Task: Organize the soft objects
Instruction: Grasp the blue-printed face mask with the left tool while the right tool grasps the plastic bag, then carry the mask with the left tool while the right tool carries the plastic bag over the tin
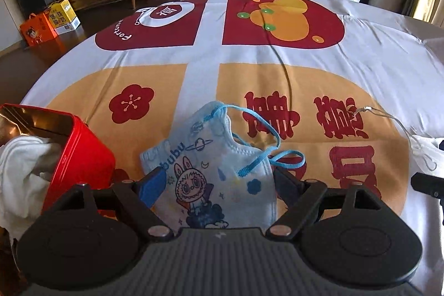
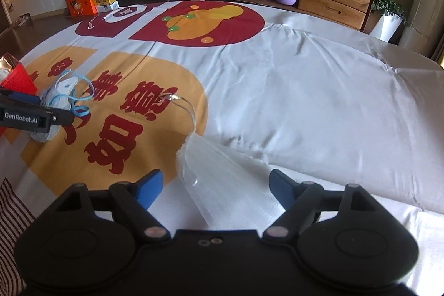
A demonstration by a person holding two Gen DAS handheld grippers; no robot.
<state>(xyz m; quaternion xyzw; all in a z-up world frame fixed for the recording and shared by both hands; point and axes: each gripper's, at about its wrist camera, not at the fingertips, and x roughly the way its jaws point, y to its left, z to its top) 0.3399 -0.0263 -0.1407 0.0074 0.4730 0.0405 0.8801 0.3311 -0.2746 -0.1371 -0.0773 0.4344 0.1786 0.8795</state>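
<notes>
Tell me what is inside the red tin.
The red tin stands open; crumpled white cloth fills it and spills over the near rim. The shiny inner wall shows above. Anything beneath the cloth, and the tin's bottom, is covered.

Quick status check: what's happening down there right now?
Left tool open around blue cartoon mask. Right tool open over white mask. Red tin beside blue mask. Nothing in the way.

The red tin [image 1: 80,154] crowds the blue mask [image 1: 211,157] on its left; a thin cord [image 1: 285,68] crosses the cloth [image 2: 305,90] beyond. Right of the white mask [image 2: 222,179] the cloth lies bare and wide.
</notes>
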